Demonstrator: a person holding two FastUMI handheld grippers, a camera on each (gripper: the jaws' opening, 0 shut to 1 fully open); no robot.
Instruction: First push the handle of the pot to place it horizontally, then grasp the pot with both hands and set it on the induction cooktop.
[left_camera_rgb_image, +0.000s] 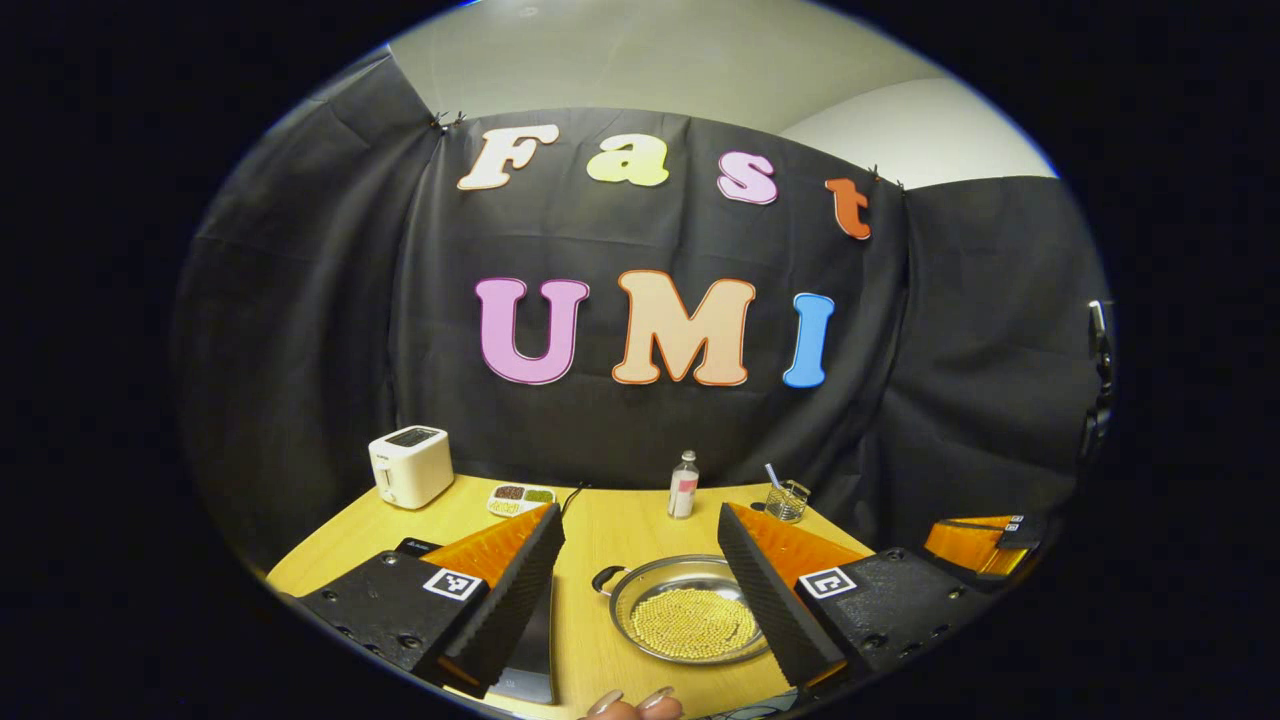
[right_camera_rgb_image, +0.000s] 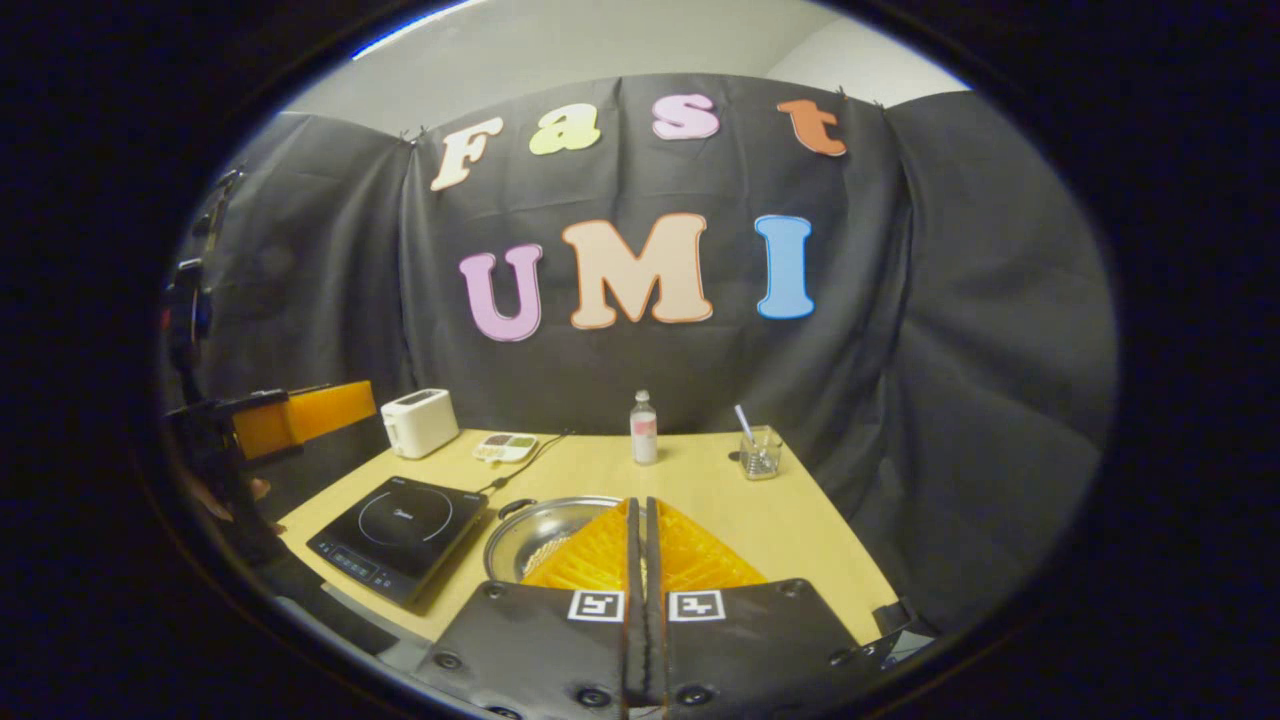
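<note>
the left gripper (left_camera_rgb_image: 640, 590) is spread wide above the table (left_camera_rgb_image: 620, 520), with the pot (left_camera_rgb_image: 690, 622) between its fingers, not touched. the right gripper (right_camera_rgb_image: 637, 540) is pressed together over the pot's rim. the cooktop (right_camera_rgb_image: 400, 535) lies just beside the pot. farther back stand a toaster (right_camera_rgb_image: 420, 422), a bottle (right_camera_rgb_image: 644, 428) and a glass (right_camera_rgb_image: 760, 452).

In the right gripper view the right tongs (right_camera_rgb_image: 640, 530) cover the near half of the pot (right_camera_rgb_image: 540, 530); in the left gripper view the left tongs (left_camera_rgb_image: 640, 540) hide most of the induction cooktop (left_camera_rgb_image: 530, 650).
</note>
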